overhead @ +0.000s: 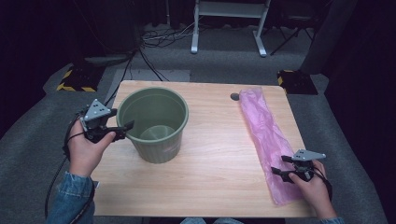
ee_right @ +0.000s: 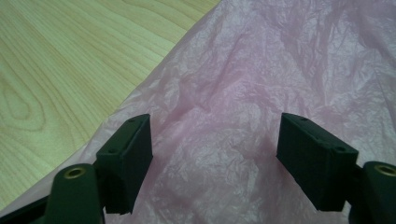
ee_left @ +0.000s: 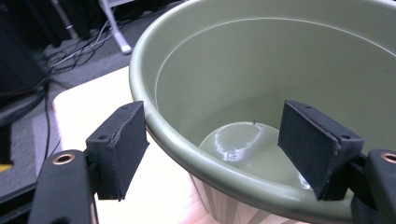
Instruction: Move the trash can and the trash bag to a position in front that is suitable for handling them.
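In the high view, light falls from above onto the tabletop (overhead: 210,172), which is evenly and moderately lit, while the room toward the upper corners and both side edges of the frame sinks into near black. Shadows there are soft and short, with a faint one under the green bucket (overhead: 154,122). The picture is slightly soft and grainy in the dark areas. In the left gripper view the tabletop at lower left is overexposed to a pale glare, and white reflections sit on the bucket's glossy bottom; the near black jaws are a little blurred. In the right gripper view the pink plastic bag (ee_right: 261,93) is evenly lit and fairly sharp, with soft shadows in its wrinkles.
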`<control>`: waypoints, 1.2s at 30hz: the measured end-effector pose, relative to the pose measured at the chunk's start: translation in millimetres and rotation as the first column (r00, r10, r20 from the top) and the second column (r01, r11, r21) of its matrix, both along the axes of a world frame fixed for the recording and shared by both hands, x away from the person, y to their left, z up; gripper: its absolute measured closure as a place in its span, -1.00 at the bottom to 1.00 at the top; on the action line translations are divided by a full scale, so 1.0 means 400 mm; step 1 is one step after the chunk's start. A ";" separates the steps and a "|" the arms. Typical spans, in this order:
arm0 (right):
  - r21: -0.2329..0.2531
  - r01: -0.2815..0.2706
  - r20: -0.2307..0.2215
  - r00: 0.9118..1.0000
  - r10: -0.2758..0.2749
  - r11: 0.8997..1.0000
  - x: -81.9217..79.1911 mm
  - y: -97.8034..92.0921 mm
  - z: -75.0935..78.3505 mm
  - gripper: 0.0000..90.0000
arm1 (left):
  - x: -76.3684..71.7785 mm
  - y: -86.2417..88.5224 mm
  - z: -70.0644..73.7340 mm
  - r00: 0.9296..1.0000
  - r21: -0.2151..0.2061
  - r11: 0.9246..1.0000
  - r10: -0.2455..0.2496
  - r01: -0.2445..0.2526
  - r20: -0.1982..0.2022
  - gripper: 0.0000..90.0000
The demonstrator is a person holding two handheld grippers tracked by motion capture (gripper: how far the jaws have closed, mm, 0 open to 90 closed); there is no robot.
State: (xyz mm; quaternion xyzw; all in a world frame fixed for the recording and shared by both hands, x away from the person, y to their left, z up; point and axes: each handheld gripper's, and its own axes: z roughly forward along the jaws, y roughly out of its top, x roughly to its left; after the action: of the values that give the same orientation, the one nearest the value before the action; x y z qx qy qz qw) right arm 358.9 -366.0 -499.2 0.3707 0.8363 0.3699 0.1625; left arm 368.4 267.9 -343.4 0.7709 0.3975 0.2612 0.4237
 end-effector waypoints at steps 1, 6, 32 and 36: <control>0.001 -0.001 0.000 1.000 0.001 1.000 -0.001 -0.001 0.000 -0.40 | -0.003 -0.018 0.000 1.000 0.001 1.000 -0.016 0.016 0.004 -0.47; 0.007 0.011 -0.011 1.000 -0.011 1.000 -0.006 -0.004 0.005 -0.36 | -0.011 -0.086 -0.002 0.996 -0.001 0.996 -0.085 0.085 0.016 -0.47; 0.011 0.019 0.012 1.000 -0.020 1.000 -0.017 -0.009 0.012 -0.39 | -0.026 -0.409 -0.001 0.910 0.026 0.911 -0.413 0.412 0.040 -0.51; 0.011 0.023 0.016 1.000 -0.023 1.000 -0.019 -0.011 0.013 -0.39 | -0.035 -0.435 0.005 0.893 0.030 0.894 -0.447 0.446 0.056 -0.48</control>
State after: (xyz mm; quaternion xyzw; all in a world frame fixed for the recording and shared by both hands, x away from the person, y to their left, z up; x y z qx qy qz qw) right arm 351.2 -370.3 -494.0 0.3780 0.8287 0.3754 0.1716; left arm 354.5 94.0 -341.5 0.8365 0.1944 0.1837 0.4783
